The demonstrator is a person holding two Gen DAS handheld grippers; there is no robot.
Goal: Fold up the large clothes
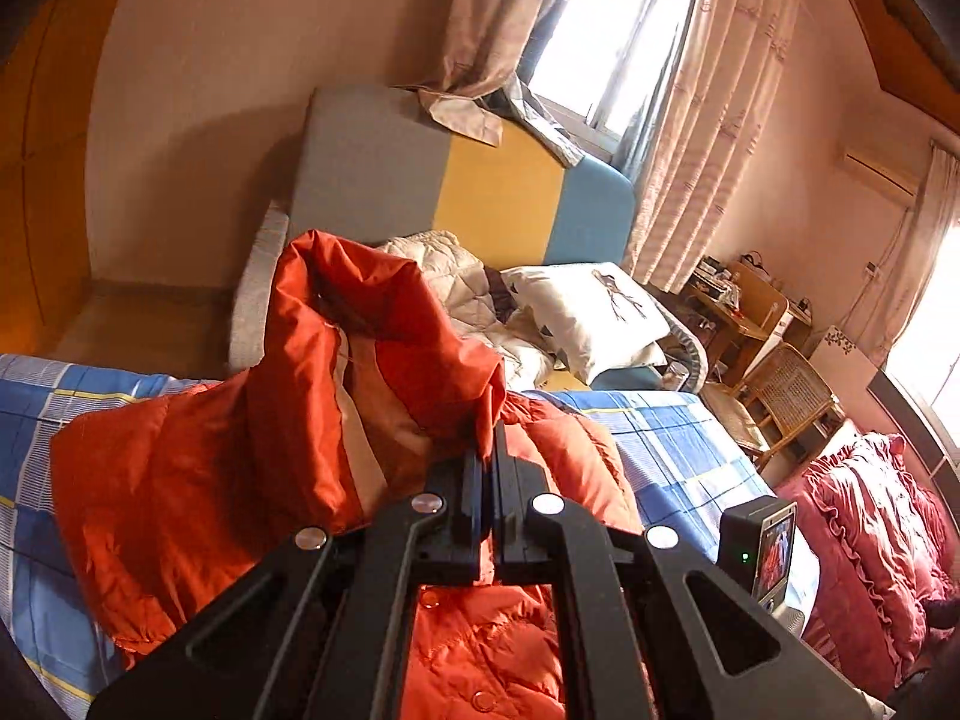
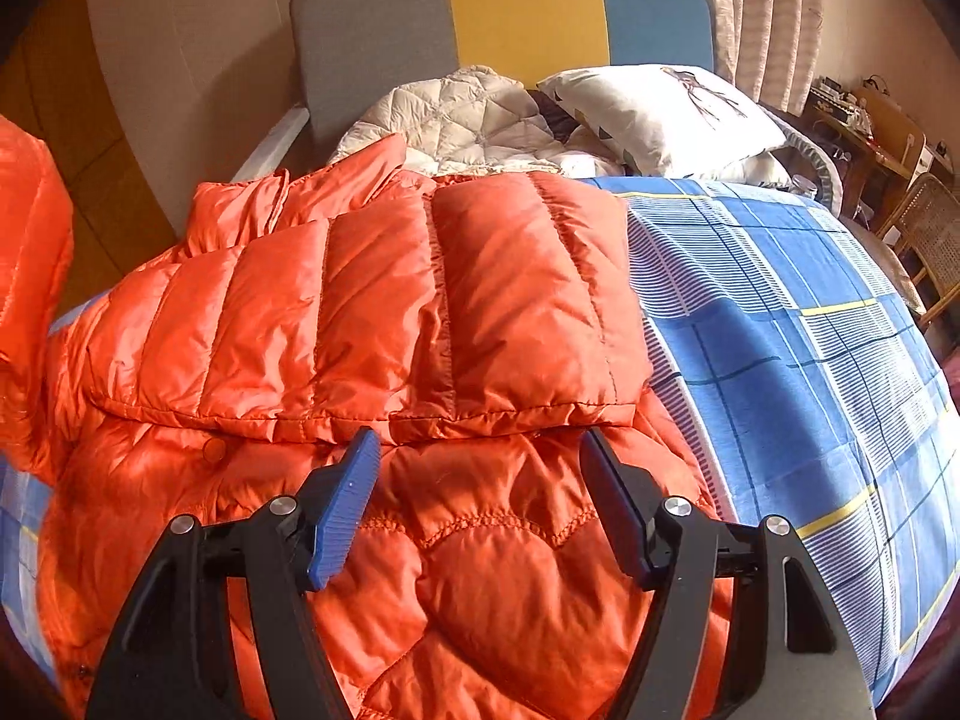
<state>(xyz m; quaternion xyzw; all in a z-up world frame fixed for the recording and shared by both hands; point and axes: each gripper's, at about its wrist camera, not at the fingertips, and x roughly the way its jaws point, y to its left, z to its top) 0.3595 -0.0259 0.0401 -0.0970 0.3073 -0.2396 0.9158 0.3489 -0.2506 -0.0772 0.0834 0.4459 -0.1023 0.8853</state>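
Note:
An orange quilted puffer jacket (image 2: 372, 324) lies spread on the bed, one sleeve folded across its body. In the left wrist view my left gripper (image 1: 489, 438) is shut on an edge of the orange jacket (image 1: 336, 360) and holds that part lifted off the bed, its pale lining showing. My right gripper (image 2: 480, 450) hovers just above the jacket near the folded sleeve's hem, jaws wide apart with nothing pinched between its blue pads (image 2: 345, 504). The lifted part also shows at the left edge of the right wrist view.
The bed wears a blue checked sheet (image 2: 810, 330). At its head lie a cream quilted garment (image 2: 468, 114), a white pillow (image 2: 666, 108) and a grey, yellow and blue headboard (image 2: 528, 6). Wooden chair and desk (image 1: 774, 348) stand right; a red ruffled quilt (image 1: 870, 528) lies beside the bed.

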